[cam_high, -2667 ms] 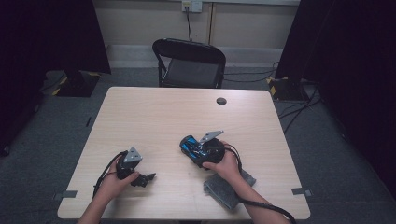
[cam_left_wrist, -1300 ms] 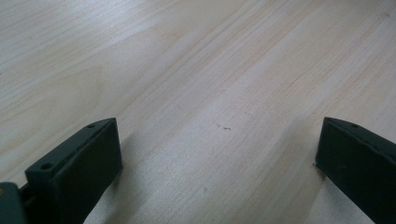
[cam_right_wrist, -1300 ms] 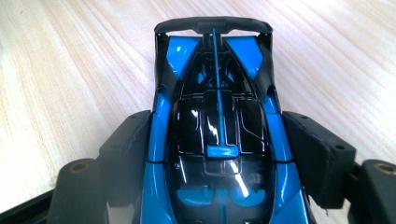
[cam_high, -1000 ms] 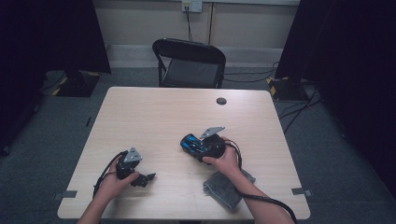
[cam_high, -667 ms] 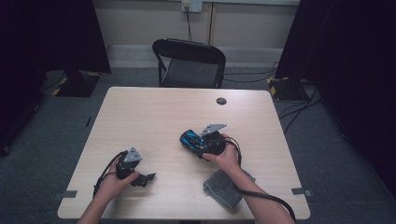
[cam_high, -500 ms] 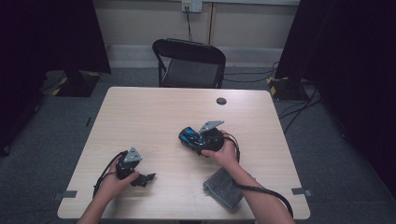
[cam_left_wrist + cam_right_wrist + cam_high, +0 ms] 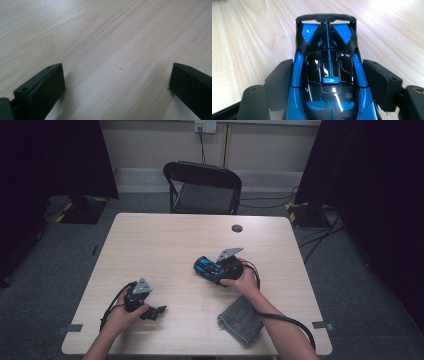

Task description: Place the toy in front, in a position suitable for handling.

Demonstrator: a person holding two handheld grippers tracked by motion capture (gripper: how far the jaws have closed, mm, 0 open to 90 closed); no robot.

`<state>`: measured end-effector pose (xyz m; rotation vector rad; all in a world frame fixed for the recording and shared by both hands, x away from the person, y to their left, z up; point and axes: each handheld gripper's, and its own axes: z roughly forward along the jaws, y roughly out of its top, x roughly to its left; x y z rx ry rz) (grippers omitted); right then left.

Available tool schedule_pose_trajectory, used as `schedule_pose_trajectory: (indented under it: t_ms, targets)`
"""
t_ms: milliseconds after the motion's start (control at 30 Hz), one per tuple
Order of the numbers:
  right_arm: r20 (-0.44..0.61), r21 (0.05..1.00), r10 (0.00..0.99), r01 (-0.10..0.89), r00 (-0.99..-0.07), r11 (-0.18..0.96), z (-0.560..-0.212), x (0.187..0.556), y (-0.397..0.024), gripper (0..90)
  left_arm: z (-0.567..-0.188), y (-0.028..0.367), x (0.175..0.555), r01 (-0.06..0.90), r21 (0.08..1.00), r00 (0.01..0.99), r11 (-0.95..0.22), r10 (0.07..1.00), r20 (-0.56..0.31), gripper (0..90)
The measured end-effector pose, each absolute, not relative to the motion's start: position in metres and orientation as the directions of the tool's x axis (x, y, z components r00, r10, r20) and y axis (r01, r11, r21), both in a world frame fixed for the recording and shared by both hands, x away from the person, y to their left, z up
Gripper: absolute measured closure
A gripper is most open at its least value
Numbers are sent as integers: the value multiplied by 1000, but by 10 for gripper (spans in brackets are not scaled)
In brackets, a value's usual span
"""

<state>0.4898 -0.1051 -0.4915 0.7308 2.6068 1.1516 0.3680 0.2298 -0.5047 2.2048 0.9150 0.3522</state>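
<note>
Gripping a blue-and-black toy race car by its flanks, the right gripper had one black jaw pressed against each side of the body, about level with the cockpit canopy, near the middle of the light wooden table. Risk noted: the pads met glossy, curved bodywork at the sides and none of the underside, so the car seemed liable to slip forward or twist out of the hold under a quick swing or a slackened grip; its wheels, hidden in these views, could then let it roll toward a table edge. Second risk: a harder squeeze might mark or crack the thin side panels or the rear wing. Description of item: low sports-prototype shape, bright blue flanks, shiny black centre section with a thin blue stripe running lengthwise, dark grey wing at the end pointing away from the gripper camera, toward the left of the table. Left gripper rested at the near left of the table, jaws spread wide with nothing between them, bare wood beneath. Folded grey cloth lay at the near right edge, close under the right forearm, well apart from the car.
</note>
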Motion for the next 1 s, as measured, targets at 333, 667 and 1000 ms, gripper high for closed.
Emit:
schedule_pose_trajectory:
  t_ms: [333,667,1000]
  targets:
    - [20,711,506,369,-862,599,-497,492,-106,269,-505,230,368,508,705,712,-495,702,-20,0]
    - [23,695,528,393,-849,603,-495,492,-105,188,-505,230,368,508,705,712,-495,702,-20,0]
    - [33,693,529,401,-848,599,-488,490,-107,175,-505,230,368,508,705,712,-495,702,-20,0]
